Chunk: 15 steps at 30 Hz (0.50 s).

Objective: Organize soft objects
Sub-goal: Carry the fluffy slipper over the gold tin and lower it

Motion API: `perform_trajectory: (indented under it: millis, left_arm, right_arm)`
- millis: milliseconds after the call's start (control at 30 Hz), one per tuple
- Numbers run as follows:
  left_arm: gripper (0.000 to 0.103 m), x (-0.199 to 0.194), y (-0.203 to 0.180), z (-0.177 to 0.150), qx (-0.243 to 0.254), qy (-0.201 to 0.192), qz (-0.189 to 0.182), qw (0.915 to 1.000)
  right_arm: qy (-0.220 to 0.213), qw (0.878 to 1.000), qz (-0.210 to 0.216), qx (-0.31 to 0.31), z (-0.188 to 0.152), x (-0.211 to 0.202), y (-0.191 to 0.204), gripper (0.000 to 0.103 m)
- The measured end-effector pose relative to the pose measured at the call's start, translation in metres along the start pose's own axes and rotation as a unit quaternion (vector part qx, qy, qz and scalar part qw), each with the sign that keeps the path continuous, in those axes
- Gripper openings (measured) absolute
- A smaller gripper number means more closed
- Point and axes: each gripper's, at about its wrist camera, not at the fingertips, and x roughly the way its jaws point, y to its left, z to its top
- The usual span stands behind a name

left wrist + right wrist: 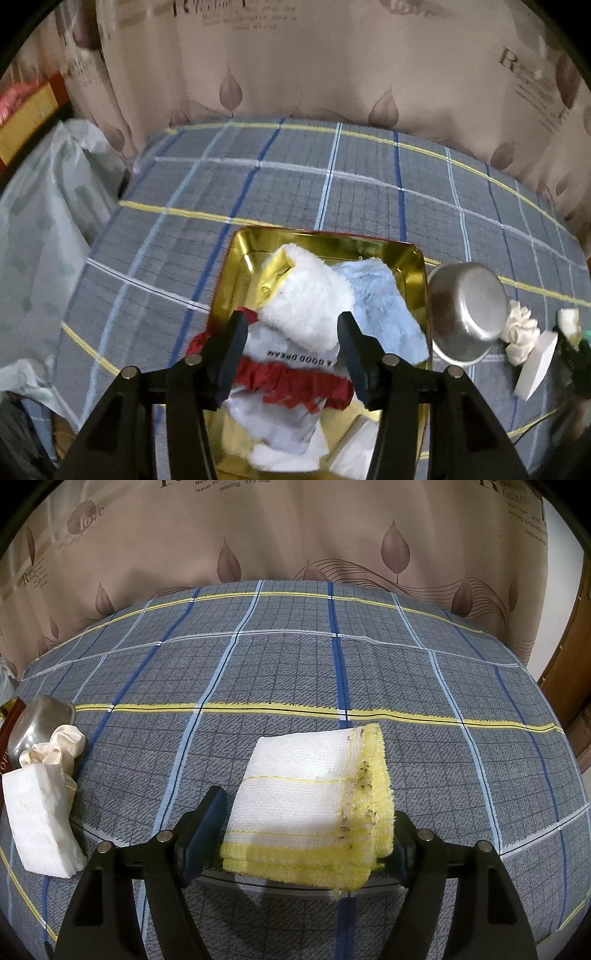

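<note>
- The left claw (291,354) hovers over a gold tray (236,266), its two fingers spread wide with nothing pinched between them.
- Under it in the tray lies a white cloth with a red ruffled band (291,384) and printed lettering, part of it hidden by the fingers.
- Just beyond, a fluffy white cloth (310,299) lies across the tray, overlapping a light blue fluffy cloth (384,306) on its right side.
- A steel bowl (465,314) sits tipped on its side just right of the tray; whether it touches the tray rim is hard to tell from this angle.
- Further right lie a cream scrunchie (521,332) and a white foam block (535,365), touching each other.
- The right claw (310,834) has its fingers apart, one on each side of a folded white and yellow towel (310,797); the right finger is at the towel's edge, while the left stands slightly off it.
- The towel lies flat on the grey checked bedsheet (295,664), well apart from the tray's group at the far left.
- Behind the bed hangs a beige curtain (295,535) printed with leaves.
</note>
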Motion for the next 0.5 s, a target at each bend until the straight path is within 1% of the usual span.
perform_trajectory:
  millis: [67, 167, 400, 500]
  left_arm:
    - [0.052, -0.011, -0.006, -0.009, 0.021, -0.016, 0.017, 0.9995]
    - [0.052, -0.020, -0.011, -0.024, 0.040, -0.028, 0.032, 0.9983]
    - [0.052, -0.028, -0.001, -0.055, 0.033, -0.035, 0.042, 0.9980]
    - [0.052, -0.029, 0.006, -0.065, 0.029, -0.038, 0.054, 0.9974]
  right_arm:
    - [0.000, 1.000, 0.000, 0.000, 0.000, 0.000, 0.000, 0.073]
    - [0.000, 1.000, 0.000, 0.000, 0.000, 0.000, 0.000, 0.073]
    - [-0.001, 1.000, -0.002, -0.001, -0.001, 0.000, 0.000, 0.073]
    - [-0.002, 1.000, -0.004, 0.002, -0.001, 0.000, 0.000, 0.073]
